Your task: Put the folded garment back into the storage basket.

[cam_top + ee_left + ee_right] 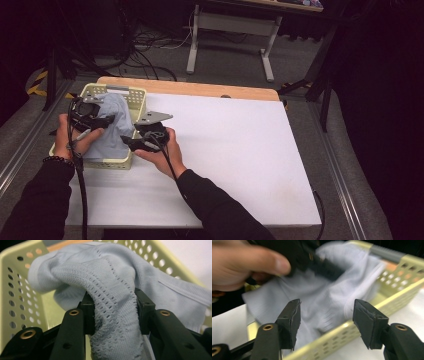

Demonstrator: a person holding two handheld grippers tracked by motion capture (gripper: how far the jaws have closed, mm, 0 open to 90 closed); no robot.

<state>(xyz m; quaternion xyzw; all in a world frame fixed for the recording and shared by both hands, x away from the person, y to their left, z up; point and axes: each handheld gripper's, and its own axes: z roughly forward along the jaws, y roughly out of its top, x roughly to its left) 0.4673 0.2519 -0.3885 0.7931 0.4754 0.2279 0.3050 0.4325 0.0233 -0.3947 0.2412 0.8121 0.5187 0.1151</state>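
Black left gripper (113, 312) clamps the pale blue cloth (112, 131), bunched in the yellow basket (135, 97) at left of frame; right gripper (325, 323) gapes empty just right of it.

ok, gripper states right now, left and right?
Left gripper: shut on the light blue cloth, over the basket.
Right gripper: open, fingers holding nothing.

Dim room, grey floor (235, 60), tangled cables (150, 45), white-legged desk (235, 25) behind.
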